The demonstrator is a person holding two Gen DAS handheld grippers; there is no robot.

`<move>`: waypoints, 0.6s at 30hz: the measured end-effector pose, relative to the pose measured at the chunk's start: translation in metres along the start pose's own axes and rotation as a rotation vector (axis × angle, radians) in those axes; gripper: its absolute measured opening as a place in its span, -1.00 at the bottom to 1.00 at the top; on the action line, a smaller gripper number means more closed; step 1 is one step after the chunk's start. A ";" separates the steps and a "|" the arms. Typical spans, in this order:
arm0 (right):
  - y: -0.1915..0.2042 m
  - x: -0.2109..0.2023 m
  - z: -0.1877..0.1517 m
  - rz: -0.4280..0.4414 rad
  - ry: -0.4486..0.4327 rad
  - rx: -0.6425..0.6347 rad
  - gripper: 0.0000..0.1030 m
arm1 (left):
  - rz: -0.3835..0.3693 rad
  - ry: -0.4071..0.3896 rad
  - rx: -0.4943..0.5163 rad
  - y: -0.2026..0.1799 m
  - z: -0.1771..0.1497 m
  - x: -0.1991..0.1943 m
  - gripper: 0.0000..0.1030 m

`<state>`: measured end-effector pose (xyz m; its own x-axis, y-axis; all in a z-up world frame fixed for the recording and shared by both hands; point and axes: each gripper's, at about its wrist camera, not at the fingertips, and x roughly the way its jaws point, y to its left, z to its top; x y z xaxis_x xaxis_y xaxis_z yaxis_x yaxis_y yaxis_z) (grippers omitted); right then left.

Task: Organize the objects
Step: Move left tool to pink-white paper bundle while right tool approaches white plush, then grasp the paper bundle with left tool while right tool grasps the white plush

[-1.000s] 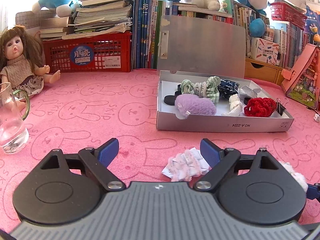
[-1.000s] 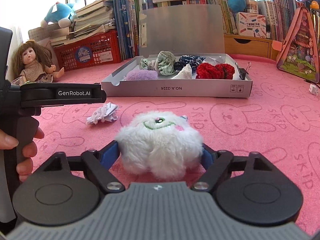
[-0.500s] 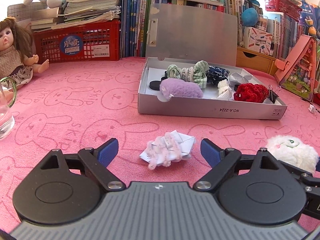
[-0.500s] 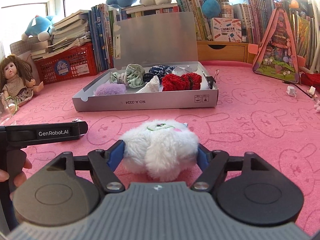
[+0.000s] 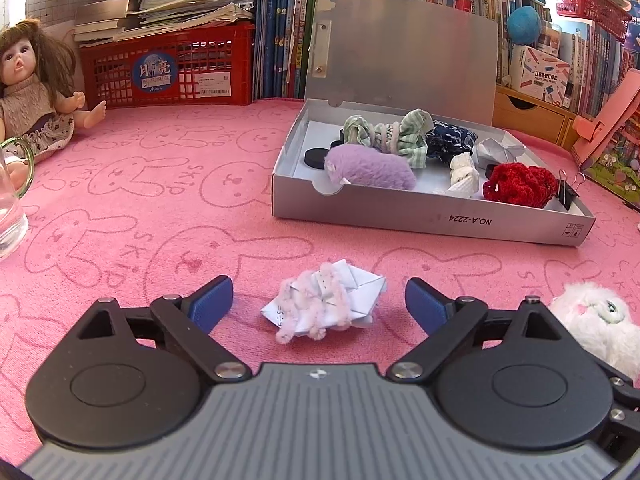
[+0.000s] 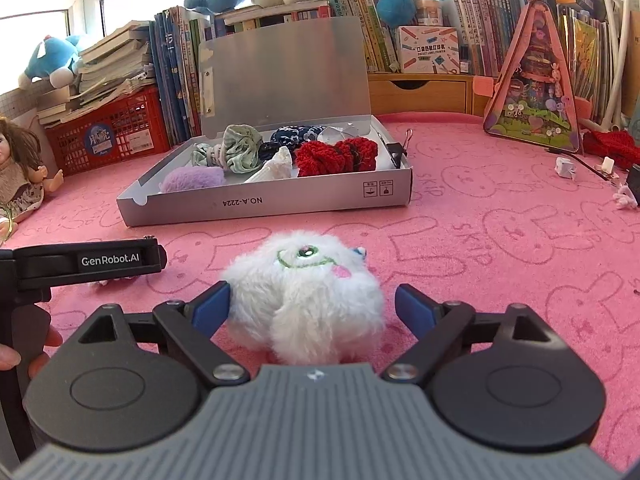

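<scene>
White plush toy (image 6: 306, 296) sits between the right gripper's (image 6: 312, 306) opening fingers (image 6: 414, 304), ungripped.

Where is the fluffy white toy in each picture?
Left wrist view: the fluffy white toy sits at the right edge, beside the left gripper.
Right wrist view: it sits in the middle, between the fingers of the right gripper, whose jaws are opening.
Shared landmark: the open grey box behind it.

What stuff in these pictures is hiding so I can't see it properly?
- Glass jug, left wrist view: cut off by the left edge.
- Doll, right wrist view: cut off by the left edge.
- Fluffy toy, right wrist view: its underside is hidden by the claw body.
- Box label, both views: too small.
</scene>
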<state>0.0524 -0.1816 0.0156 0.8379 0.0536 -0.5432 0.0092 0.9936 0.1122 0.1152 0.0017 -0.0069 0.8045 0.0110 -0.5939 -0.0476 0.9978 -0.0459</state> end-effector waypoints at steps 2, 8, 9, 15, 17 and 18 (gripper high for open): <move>0.000 0.002 0.000 -0.004 0.012 0.005 0.85 | 0.008 0.003 0.010 -0.002 -0.001 0.000 0.85; 0.000 0.005 -0.001 -0.010 0.036 0.006 0.89 | 0.024 0.007 0.032 -0.006 -0.002 0.001 0.85; 0.001 0.005 -0.001 -0.012 0.037 0.001 0.89 | 0.024 0.006 0.032 -0.006 -0.002 0.000 0.84; 0.006 0.007 -0.003 -0.031 0.045 -0.037 0.90 | 0.026 0.002 0.032 -0.005 -0.002 -0.001 0.82; 0.008 0.008 -0.003 -0.037 0.048 -0.048 0.91 | 0.025 0.000 0.032 -0.005 -0.003 -0.001 0.81; 0.009 0.008 -0.003 -0.040 0.050 -0.053 0.91 | 0.025 -0.001 0.032 -0.005 -0.003 -0.002 0.81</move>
<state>0.0578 -0.1722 0.0098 0.8093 0.0177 -0.5871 0.0120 0.9988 0.0466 0.1124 -0.0033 -0.0081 0.8040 0.0358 -0.5935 -0.0486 0.9988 -0.0056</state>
